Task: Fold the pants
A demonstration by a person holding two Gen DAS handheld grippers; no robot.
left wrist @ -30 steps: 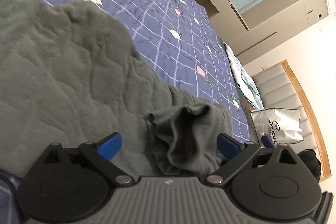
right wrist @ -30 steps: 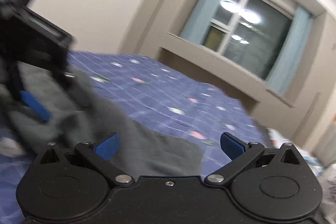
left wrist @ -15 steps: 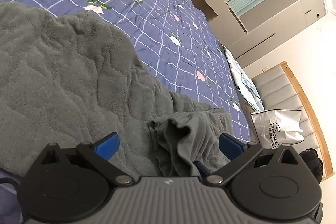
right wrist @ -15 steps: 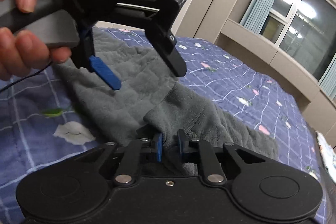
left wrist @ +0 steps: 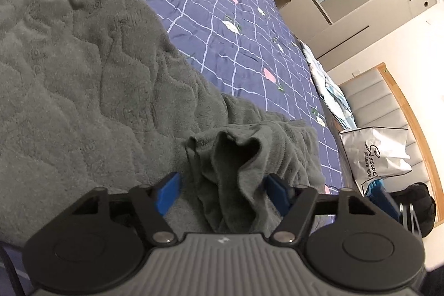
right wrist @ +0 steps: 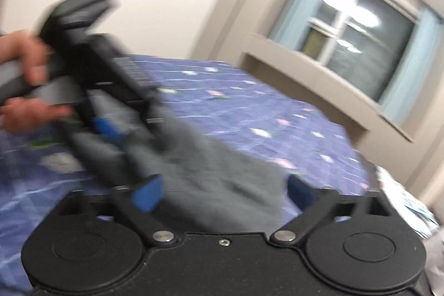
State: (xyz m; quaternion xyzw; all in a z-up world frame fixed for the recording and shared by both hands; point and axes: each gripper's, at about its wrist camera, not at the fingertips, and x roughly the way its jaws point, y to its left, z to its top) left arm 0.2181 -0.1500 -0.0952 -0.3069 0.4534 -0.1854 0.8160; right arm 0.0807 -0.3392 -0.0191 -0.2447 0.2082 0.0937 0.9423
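Note:
Grey fleece pants (left wrist: pixel 83 79) lie spread on the blue checked bedspread (left wrist: pixel 222 18). A bunched cuff end (left wrist: pixel 236 174) sits between the blue pads of my left gripper (left wrist: pixel 222 189), whose jaws are partly closed around it but with gaps showing. In the blurred right wrist view my right gripper (right wrist: pixel 222 192) is open, above the grey pants (right wrist: pixel 222 179). The left gripper (right wrist: pixel 105 126) and the hand holding it show at the left, with grey cloth at its pads.
A white shopping bag (left wrist: pixel 380 154) and a dark item (left wrist: pixel 421 199) stand by the padded headboard (left wrist: pixel 388 107) at the right. A window (right wrist: pixel 358 35) with blue curtains is beyond the bed. A light patterned pillow (left wrist: pixel 333 96) lies at the bed's far edge.
My right gripper was shut on the cuff half a second ago; it has let go, opened and pulled back. My left gripper's jaws have narrowed around the bunched cuff.

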